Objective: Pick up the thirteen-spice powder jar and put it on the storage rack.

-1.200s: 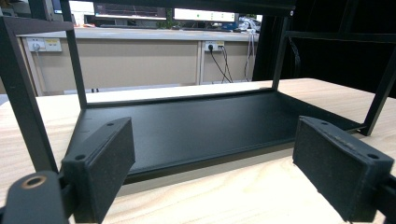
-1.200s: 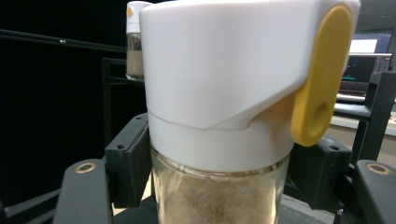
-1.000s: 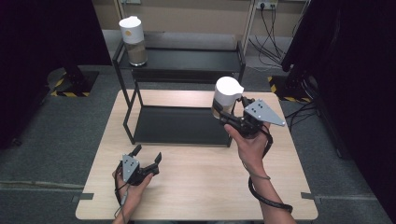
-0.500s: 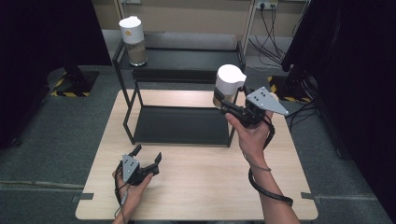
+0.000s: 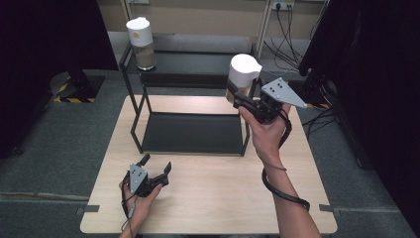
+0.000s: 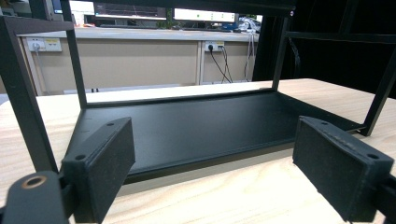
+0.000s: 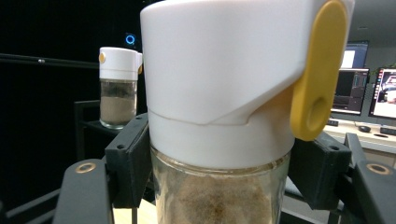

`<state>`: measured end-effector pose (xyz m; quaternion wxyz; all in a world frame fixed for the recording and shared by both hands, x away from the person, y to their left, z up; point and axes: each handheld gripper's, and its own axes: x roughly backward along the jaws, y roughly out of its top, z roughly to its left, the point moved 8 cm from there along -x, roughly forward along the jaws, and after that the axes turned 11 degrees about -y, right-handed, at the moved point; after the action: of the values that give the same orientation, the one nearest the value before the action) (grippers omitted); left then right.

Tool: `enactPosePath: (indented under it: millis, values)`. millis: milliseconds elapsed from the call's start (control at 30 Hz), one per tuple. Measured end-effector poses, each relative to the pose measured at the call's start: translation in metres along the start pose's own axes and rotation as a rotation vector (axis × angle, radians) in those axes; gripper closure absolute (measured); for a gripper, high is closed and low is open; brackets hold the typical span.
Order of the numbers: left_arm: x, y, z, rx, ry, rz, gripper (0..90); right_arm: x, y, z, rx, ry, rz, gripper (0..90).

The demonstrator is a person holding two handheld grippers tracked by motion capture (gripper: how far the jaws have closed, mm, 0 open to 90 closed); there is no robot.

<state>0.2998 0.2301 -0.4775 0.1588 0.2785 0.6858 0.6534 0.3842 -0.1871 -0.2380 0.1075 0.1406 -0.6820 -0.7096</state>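
Up beside the black rack's point(image 5: 190, 131) top shelf, the right claw point(image 5: 241, 95) holds a jar point(image 5: 242, 75) of brown powder, squeezing the glass just under its white lid. Glass is hard, slippery and can break, so that grip looks best. Down on the counter point(image 5: 213, 193), the left claw point(image 5: 154, 168) rests wide, holding nothing.

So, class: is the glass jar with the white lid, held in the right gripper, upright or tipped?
Upright. The glass jar with the white lid stands vertical between the right gripper jaws, lid on top, brown powder level below.
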Motion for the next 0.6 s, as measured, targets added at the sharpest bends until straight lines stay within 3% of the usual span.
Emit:
enactPosePath:
  millis: [600]
  values:
    - [0.0,0.0,0.0,0.002,0.001,-0.004,12.4,-0.014,0.024,-0.001,0.0,-0.026,-0.011,30.8]
